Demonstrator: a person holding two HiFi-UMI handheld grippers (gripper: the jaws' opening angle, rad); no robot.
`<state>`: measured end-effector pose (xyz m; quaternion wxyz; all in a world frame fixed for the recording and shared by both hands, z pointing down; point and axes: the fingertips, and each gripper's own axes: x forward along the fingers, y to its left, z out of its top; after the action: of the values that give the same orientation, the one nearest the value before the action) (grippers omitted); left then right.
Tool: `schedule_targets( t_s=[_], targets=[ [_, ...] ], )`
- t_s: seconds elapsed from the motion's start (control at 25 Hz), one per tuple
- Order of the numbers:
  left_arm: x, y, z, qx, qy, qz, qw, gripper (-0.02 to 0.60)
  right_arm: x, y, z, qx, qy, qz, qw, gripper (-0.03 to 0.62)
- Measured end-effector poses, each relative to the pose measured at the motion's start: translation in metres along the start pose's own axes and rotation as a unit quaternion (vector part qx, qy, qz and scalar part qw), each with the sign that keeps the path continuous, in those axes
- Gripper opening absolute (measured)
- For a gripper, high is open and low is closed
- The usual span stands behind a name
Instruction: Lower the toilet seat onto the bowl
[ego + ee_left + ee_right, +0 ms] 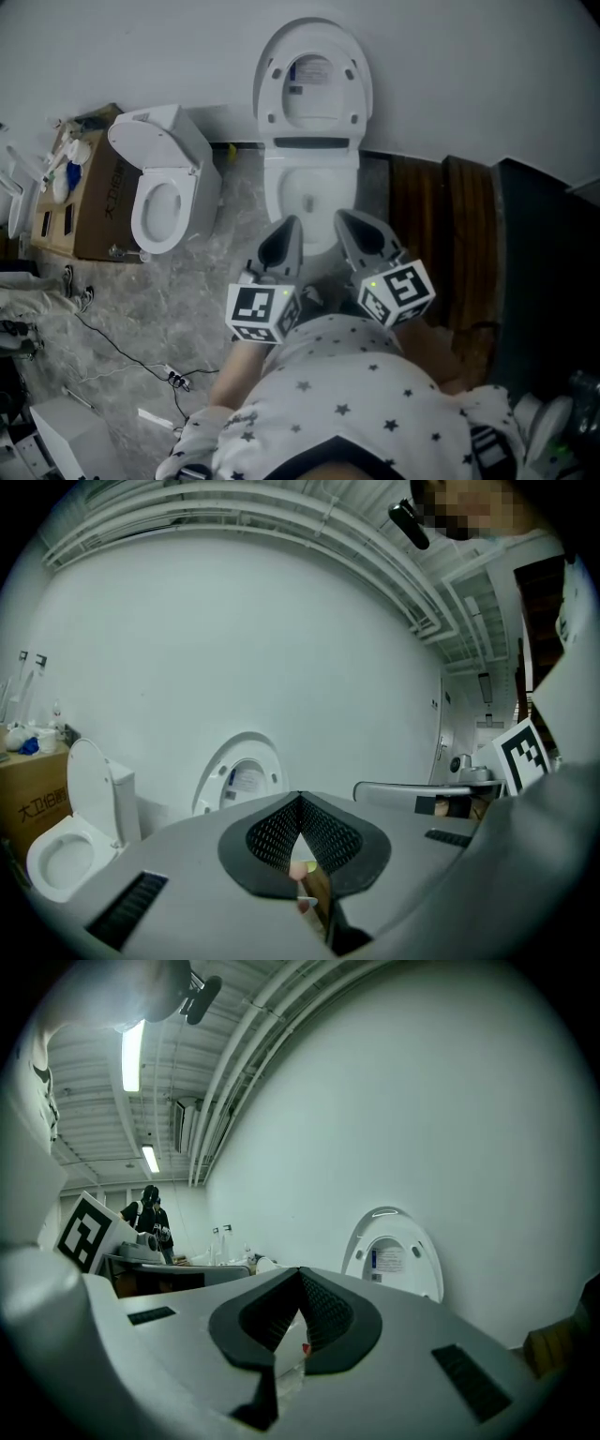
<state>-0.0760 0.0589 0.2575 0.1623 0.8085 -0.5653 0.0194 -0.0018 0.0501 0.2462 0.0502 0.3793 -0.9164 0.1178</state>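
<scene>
A white toilet stands against the wall in the head view. Its seat and lid [313,80] are raised upright, leaning on the wall above the open bowl [309,195]. My left gripper [287,227] and right gripper [347,221] hover side by side over the bowl's front rim, both shut and empty, short of the seat. The raised seat [239,778] appears beyond the closed tips of the left gripper [300,803] in the left gripper view. In the right gripper view the seat [394,1258] is ahead and to the right of the right gripper [300,1279].
A second white toilet [161,187] with its lid up sits to the left, beside a cardboard box [82,202] holding bottles. Dark wooden panels [441,239] lean at the right. Cables [122,352] trail over the grey floor. A person [150,1208] stands far off.
</scene>
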Motion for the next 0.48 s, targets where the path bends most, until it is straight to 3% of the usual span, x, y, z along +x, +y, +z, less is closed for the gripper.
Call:
schedule_targets(
  t_s=[0.48],
  targets=[
    [0.025, 0.032, 0.003, -0.003, 0.014, -0.004, 0.9999, -0.002, 0.027, -0.023, 0.004, 0.010, 0.000, -0.037, 0.999, 0.005]
  ],
)
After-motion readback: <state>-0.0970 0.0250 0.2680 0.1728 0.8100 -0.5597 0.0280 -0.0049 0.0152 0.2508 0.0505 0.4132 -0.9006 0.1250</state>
